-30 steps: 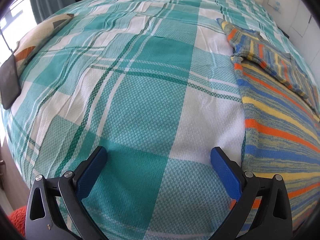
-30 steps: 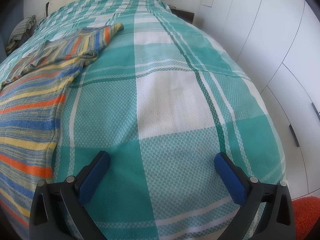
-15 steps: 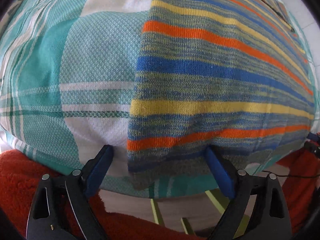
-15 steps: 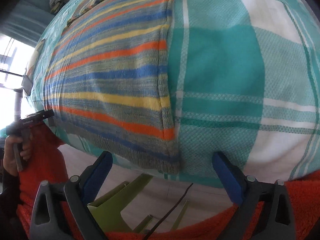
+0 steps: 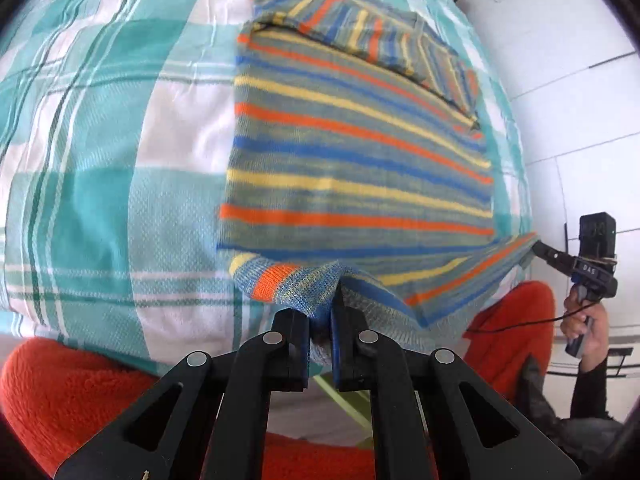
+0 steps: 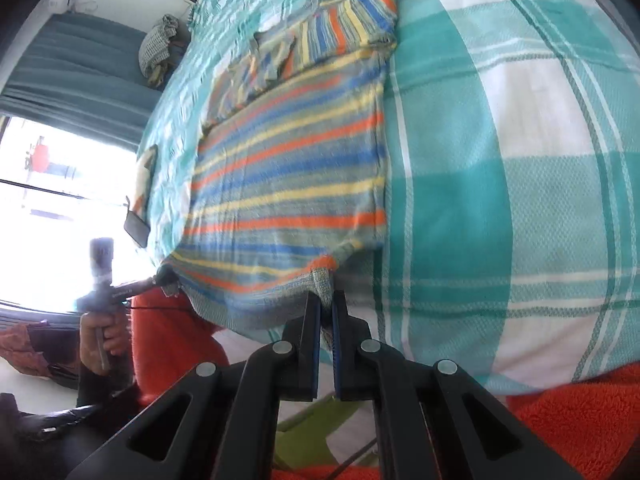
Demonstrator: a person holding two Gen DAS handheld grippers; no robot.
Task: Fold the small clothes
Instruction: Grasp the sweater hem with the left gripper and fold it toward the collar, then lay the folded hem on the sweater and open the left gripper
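Observation:
A striped knit sweater (image 5: 352,152) in grey, blue, orange and yellow lies flat on the bed, sleeves folded across its far end. My left gripper (image 5: 320,320) is shut on the sweater's near left hem corner and lifts it off the bed edge. My right gripper (image 6: 327,312) is shut on the near right hem corner of the sweater (image 6: 288,184). The hem hangs taut between the two grippers. The right gripper also shows in the left wrist view (image 5: 540,246), and the left gripper shows in the right wrist view (image 6: 162,278).
The bed carries a teal and white plaid cover (image 5: 120,160). Orange fleece (image 5: 72,392) is close below both grippers. A dark phone (image 6: 136,228) and a pillow lie on the bed's far side. White wardrobe doors (image 5: 568,100) stand to the right.
Both grippers were open at the bed edge around the hem corners; now both have shut on the corners and lifted the hem, and the views have pulled back.

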